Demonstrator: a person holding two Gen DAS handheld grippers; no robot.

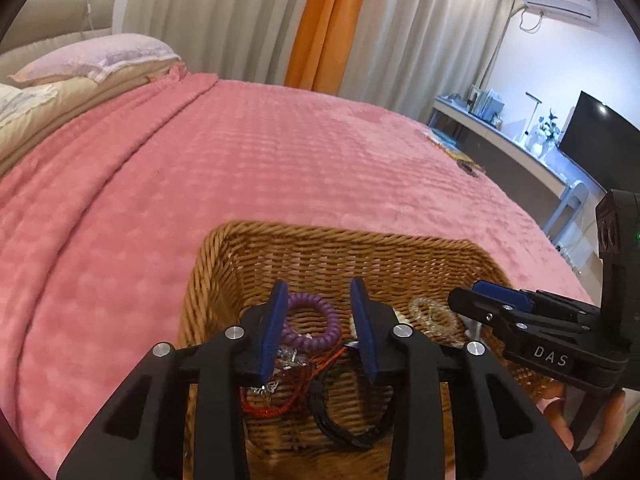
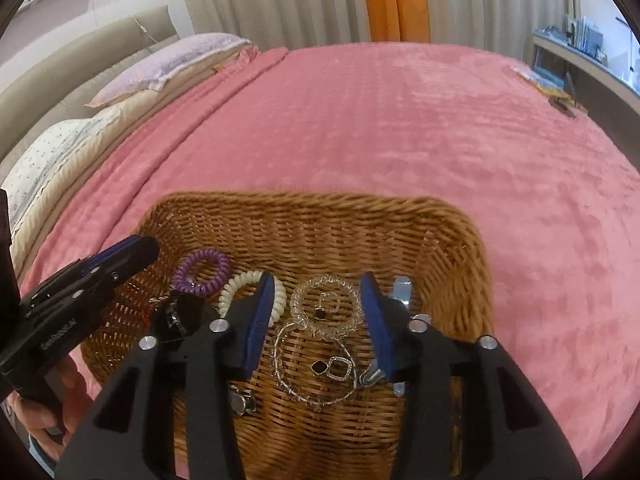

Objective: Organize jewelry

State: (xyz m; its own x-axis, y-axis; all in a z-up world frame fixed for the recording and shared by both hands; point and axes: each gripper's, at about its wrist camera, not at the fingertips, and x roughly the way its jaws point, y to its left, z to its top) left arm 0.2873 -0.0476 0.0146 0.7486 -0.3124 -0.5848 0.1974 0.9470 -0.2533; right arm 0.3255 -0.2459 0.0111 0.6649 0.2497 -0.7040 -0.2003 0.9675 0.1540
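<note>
both tools hung over a wicker basket (image 2: 460, 248) that sat on the pink blanket (image 2: 400, 120) near the bed's front edge, and all the jewelry lay inside it. the left tool (image 1: 320, 328) was spread wide and gripped nothing; its blue pads bracketed the purple coil band (image 1: 316, 324) toward the basket's left side, above a tangle of red cord (image 1: 272, 408) and a black strap (image 1: 340, 428). the right tool (image 2: 316, 320) was also wide and empty, hovering above the clear coil band (image 2: 324, 308), with a thin silver chain (image 2: 304, 392) and two dark-stoned pendants (image 2: 332, 367) beneath it. a white coil band (image 2: 240, 284) rested just beside its left pad, half hidden behind it.

the step in hand looked like choosing one piece to lift out. doing it well probably meant taking a coil band first, since those stand proud of the weave and give the pads something springy to close on. the chain and the cord lie flat and seem interlaced with their neighbours, so pinching them blind could drag several pieces up together. lowering one tool at a time, with the pads either side of a single loop, would keep the two from colliding over the small basket. the wicker may also snag fine links.
</note>
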